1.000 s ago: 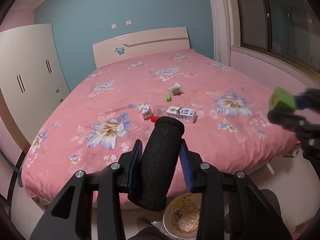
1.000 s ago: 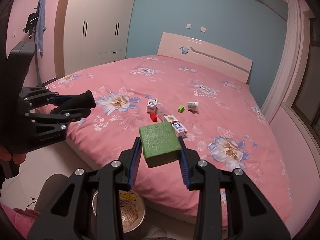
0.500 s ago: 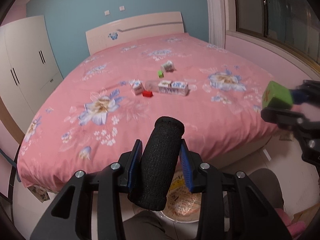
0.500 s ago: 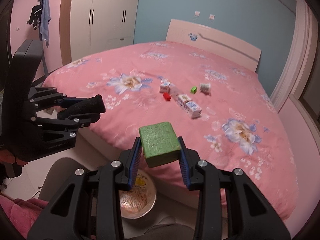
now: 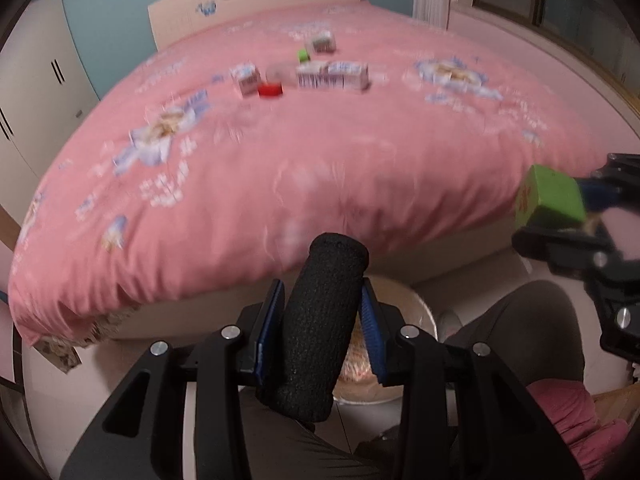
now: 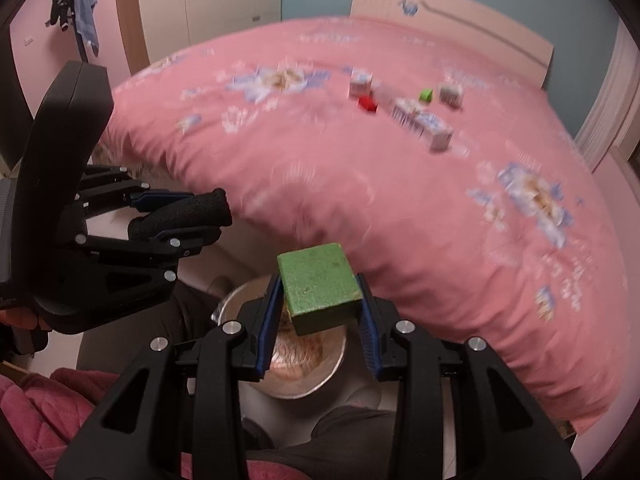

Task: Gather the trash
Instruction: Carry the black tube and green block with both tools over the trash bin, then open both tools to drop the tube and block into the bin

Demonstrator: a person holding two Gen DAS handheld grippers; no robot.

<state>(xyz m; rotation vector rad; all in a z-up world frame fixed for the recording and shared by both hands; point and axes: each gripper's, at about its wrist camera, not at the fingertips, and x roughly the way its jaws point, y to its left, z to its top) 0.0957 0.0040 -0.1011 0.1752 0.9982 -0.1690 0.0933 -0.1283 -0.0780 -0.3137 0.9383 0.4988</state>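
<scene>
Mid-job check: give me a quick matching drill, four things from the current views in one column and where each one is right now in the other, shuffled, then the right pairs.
Things:
1. black foam roll
2. green block
3. red cap
4. metal bowl

Places:
A. lying on the pink bed among the cartons
B. clamped in the right gripper
C. on the floor below both grippers
D. clamped in the left gripper

Pairs: 1-D, 2-B, 3-A, 4-C
</scene>
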